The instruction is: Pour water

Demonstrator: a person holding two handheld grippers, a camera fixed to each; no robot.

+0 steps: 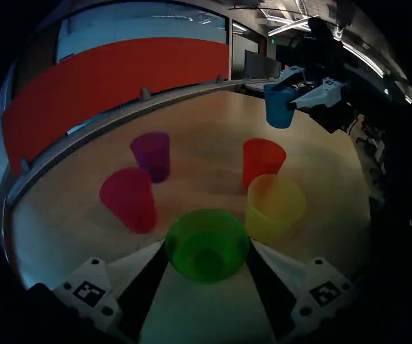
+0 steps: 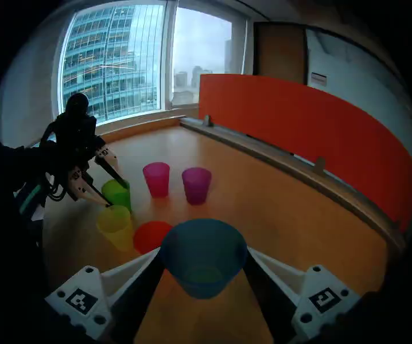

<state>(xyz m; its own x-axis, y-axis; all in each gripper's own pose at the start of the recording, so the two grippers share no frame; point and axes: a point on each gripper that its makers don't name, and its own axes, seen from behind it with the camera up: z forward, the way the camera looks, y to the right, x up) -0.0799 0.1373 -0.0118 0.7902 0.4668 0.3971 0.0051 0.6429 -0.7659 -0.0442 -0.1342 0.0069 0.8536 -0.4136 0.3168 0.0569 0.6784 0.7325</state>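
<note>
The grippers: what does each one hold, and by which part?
The left gripper holds the green cup by its side walls, one finger on each side; the right gripper holds the blue cup likewise.

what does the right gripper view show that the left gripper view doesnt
Right gripper view: tall windows with towers outside, and the blue cup close up in the right hand-held gripper. Left gripper view: ceiling light strips, and the green cup close up in the left hand-held gripper. Shared: the wooden table, red partition, purple cup, magenta cup, red cup, yellow cup, and each held cup seen from across the table.
</note>
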